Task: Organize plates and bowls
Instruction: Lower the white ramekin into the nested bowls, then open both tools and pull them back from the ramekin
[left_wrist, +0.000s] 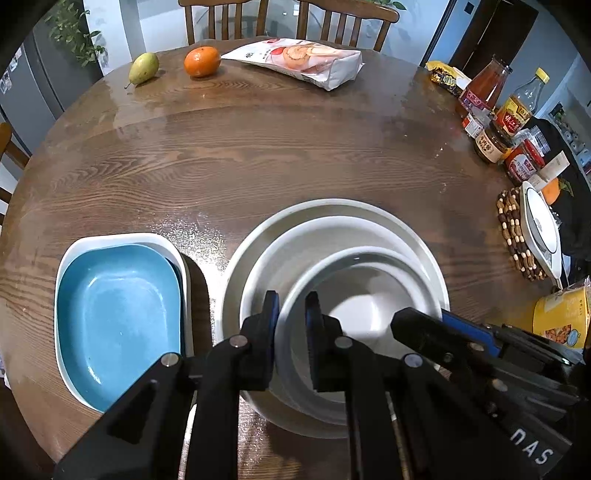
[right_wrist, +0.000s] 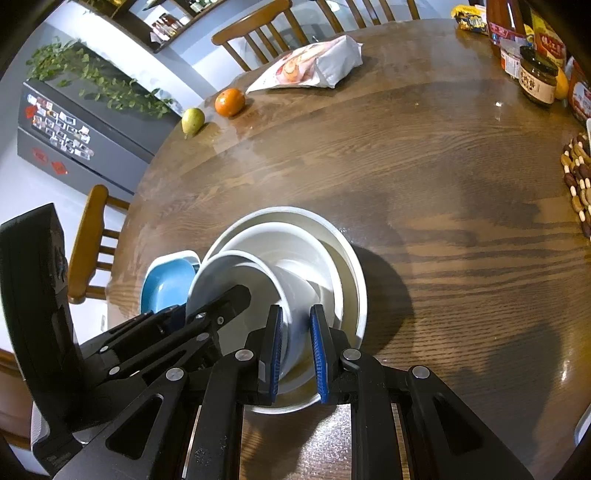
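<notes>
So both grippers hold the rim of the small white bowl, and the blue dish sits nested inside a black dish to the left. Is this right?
Not quite. The left gripper and right gripper do pinch the small white bowl, but the blue dish sits nested in a white dish, not a black one. The left wrist view shows it.

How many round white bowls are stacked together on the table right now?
3, nested: the large outer bowl sits on the table, the middle bowl inside it, and the small bowl innermost, tilted, its rim gripped by both tools. More could hide underneath.
</notes>
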